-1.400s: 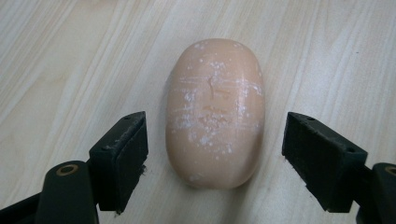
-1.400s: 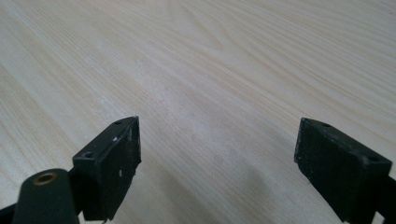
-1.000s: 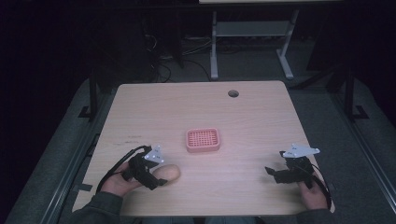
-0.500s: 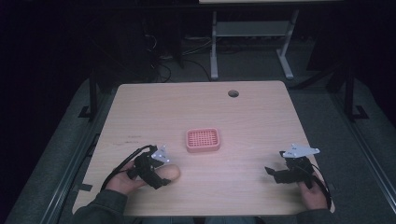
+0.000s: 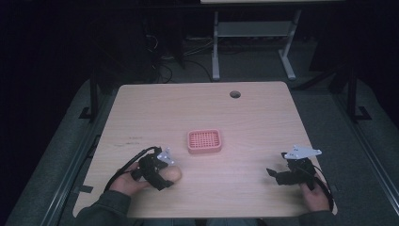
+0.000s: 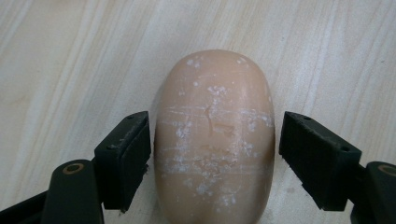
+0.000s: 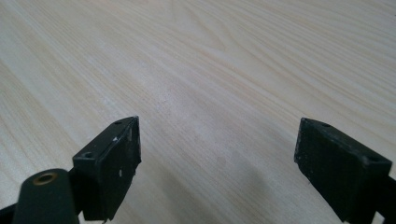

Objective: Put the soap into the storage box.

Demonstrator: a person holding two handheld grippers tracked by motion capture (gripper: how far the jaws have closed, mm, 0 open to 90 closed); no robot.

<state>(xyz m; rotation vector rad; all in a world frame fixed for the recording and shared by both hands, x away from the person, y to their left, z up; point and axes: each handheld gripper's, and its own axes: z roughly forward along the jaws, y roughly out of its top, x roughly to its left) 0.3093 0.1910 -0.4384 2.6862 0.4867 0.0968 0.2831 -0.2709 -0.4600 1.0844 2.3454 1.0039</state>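
Pale wood-grain tabletop fills the working space, with dark floor and a white desk frame beyond it. No lettering or brand mark can be read on anything.

An oval, tan, smooth bar of soap with white scuffs lies on the wood between the jaws of the left gripper. Those jaws stand apart on either side of it, the left pad just beside its flank and the right pad a little clear (no firm grip shows). The left hand rests low at the near edge, gripper angled inward.

Ahead of those jaws sits a square pink plastic lattice tray, well apart.

The right gripper hovers wide open over bare wood, its hand at the near edge.
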